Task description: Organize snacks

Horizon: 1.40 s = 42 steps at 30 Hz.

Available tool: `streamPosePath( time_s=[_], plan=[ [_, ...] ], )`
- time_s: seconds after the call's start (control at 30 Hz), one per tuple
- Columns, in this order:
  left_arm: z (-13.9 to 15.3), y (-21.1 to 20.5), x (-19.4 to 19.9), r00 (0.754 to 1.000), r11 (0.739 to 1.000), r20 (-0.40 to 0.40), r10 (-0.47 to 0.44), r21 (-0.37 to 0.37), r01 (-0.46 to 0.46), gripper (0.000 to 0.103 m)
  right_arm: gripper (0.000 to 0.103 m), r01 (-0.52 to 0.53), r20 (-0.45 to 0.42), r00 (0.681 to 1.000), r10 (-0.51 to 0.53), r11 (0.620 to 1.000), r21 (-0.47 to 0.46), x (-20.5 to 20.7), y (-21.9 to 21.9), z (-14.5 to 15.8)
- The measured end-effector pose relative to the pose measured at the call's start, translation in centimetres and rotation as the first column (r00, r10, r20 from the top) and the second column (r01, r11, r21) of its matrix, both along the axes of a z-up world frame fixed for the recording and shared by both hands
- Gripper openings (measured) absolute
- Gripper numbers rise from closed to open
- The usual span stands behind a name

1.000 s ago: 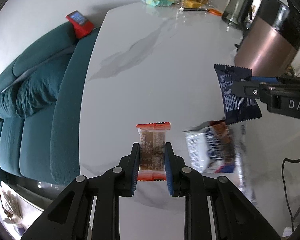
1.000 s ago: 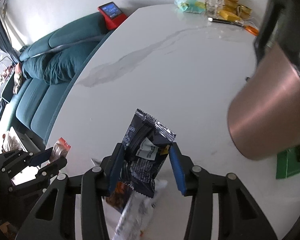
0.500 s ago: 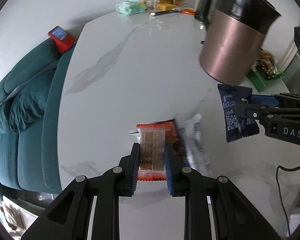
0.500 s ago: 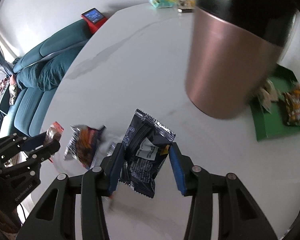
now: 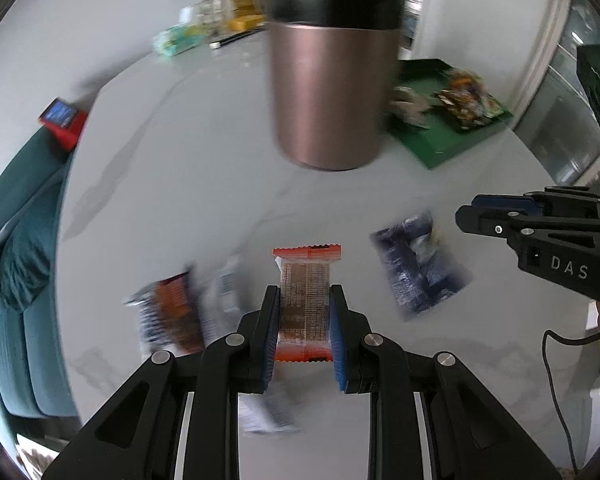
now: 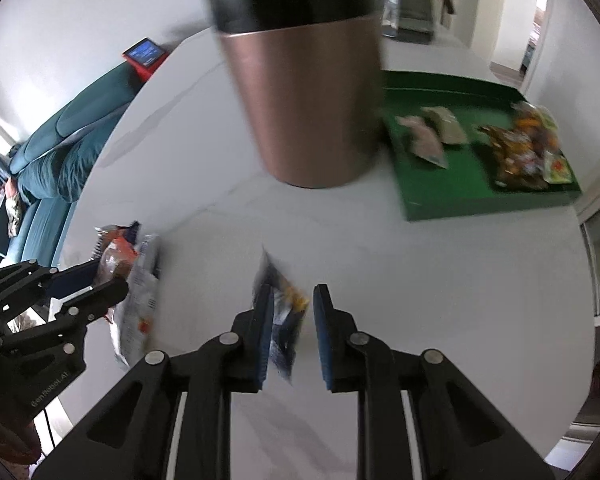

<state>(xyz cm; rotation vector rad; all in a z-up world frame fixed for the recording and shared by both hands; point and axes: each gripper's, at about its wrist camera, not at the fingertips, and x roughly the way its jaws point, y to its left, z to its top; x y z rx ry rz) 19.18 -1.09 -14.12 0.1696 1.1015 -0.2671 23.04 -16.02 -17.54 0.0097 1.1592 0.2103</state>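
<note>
The left gripper clamps the orange bar, but the right gripper is parted, so the dark packet may fall short of the green tray

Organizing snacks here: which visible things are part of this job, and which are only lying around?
Part of the job:
- orange snack bar in the left claw
- dark blue packet by the right claw
- loose packets on the table
- green tray with sorted snacks

Only lying around:
- copper tumbler
- red device
- teal sofa
</note>
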Motion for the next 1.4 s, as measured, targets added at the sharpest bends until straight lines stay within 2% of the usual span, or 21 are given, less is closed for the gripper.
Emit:
streamPosePath(
  time_s=[0.13,0.33,0.7,1.0,1.03,1.07,1.1,1.23,1.4],
  plan=[
    [0.0,-4.1,0.5,1.000,1.000,-0.012,-0.025,-0.014,0.025,0.020,0.000,-0.002,-0.020,1.000,0.002,1.000,-0.002,-0.5,-3.2,-0.2],
    [0.0,-6.4,1.0,1.000,0.999,-0.021,-0.001,-0.034,0.000,0.020,0.000,-0.027,-0.063,0.998,0.031,0.998,0.061,-0.8,-5.2,-1.1],
    [0.0,-4.9,0.9,0.999,0.999,-0.016,0.045,-0.019,-0.045,0.020,0.000,-0.036,-0.070,0.997,0.043,0.995,0.096,-0.8,-4.0,-1.7],
    [0.0,-2.6,0.3,0.999,0.999,-0.010,0.040,-0.023,-0.040,0.020,0.000,0.006,-0.087,0.996,0.002,0.995,0.096,-0.9,-2.1,-2.5],
    [0.1,-2.2,0.2,0.999,0.999,-0.008,0.038,-0.025,-0.039,0.020,0.038,0.015,-0.092,0.996,-0.006,0.995,0.100,-0.9,-1.9,-2.6],
    [0.1,-2.0,0.3,0.999,0.999,-0.007,0.036,-0.026,-0.036,0.020,0.064,0.023,-0.094,0.995,-0.013,0.995,0.100,-0.9,-1.6,-2.7],
    [0.1,-1.7,0.2,0.999,0.999,-0.005,0.035,-0.027,-0.035,0.020,0.095,0.027,-0.093,0.996,-0.018,0.995,0.098,-0.9,-1.3,-2.8],
    [0.3,-0.1,0.0,1.000,0.999,0.005,0.028,-0.028,-0.028,0.020,0.103,0.053,-0.089,0.995,-0.046,0.996,0.069,-0.9,0.2,-3.3],
    [0.2,2.1,-0.2,1.000,0.999,0.011,0.026,-0.033,-0.026,0.020,0.103,0.091,-0.074,0.993,-0.092,0.996,-0.011,-0.4,1.8,-4.6]
  ],
)
